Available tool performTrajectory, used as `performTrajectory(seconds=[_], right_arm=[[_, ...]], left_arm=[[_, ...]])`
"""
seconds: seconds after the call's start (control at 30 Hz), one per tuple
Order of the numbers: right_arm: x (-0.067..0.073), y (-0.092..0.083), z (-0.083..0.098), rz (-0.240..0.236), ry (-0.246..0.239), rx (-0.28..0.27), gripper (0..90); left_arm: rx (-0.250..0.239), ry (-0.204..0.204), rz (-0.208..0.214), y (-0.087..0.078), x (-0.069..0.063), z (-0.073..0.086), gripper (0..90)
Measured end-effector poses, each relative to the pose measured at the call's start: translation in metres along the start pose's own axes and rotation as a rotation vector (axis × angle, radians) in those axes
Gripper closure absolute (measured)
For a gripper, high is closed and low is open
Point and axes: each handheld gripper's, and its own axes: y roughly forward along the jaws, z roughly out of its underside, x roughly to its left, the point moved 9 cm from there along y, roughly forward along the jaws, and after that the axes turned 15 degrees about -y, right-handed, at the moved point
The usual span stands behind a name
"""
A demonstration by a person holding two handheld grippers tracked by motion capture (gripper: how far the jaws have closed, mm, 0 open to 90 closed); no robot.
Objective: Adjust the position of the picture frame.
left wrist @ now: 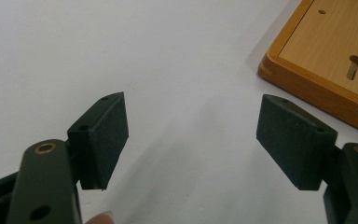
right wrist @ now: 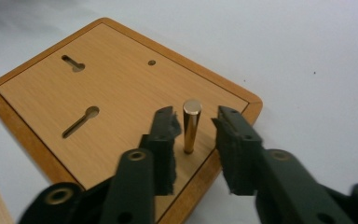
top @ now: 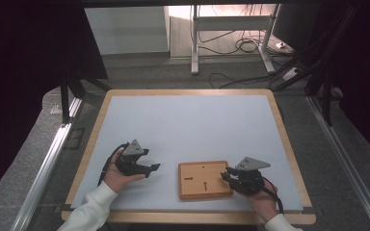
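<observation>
A flat wooden board (top: 204, 179) with two keyhole slots (right wrist: 80, 121) lies on the white table near its front edge. A short brass peg (right wrist: 191, 126) stands upright on the board near one corner. My right gripper (right wrist: 195, 120) is open around this peg, one jaw on each side with a small gap to the metal. In the high view the right gripper (top: 226, 175) sits at the board's right edge. My left gripper (top: 153, 168) rests to the left of the board, apart from it, open wide with nothing between its pads (left wrist: 109, 135). The board's corner (left wrist: 307, 79) shows beyond it.
The white table top (top: 188, 122) has a wooden rim (top: 280, 125). Metal rails (top: 48, 159) run along both sides. Beyond the far edge lie cables (top: 241, 45) and desk legs (top: 194, 43) on the floor. A fingertip (left wrist: 100, 217) shows under the left gripper.
</observation>
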Motion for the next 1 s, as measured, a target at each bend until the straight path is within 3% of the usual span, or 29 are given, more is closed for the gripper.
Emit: performTrajectory(seconds=[0.13,0.23,0.47,0.63,1.0], right_arm=[[0.001,0.007,0.0,-0.008,-0.011,0.012,84.0],[0.002,0.007,-0.001,0.006,-0.034,0.015,84.8],[0.0,0.008,-0.002,0.005,0.004,-0.029,85.5],[-0.002,0.006,-0.007,0.008,-0.008,-0.055,85.6],[-0.006,0.004,-0.017,-0.021,-0.014,-0.079,85.7]], left_arm=[[0.002,-0.001,-0.001,0.0,0.0,0.001,24.9],[0.001,0.002,-0.001,0.0,0.0,0.0,25.0],[0.0,-0.001,-0.002,0.0,0.002,0.001,24.9],[-0.003,-0.004,-0.004,-0.001,0.003,0.0,24.9],[-0.006,-0.003,-0.008,-0.002,0.003,0.0,25.0]])
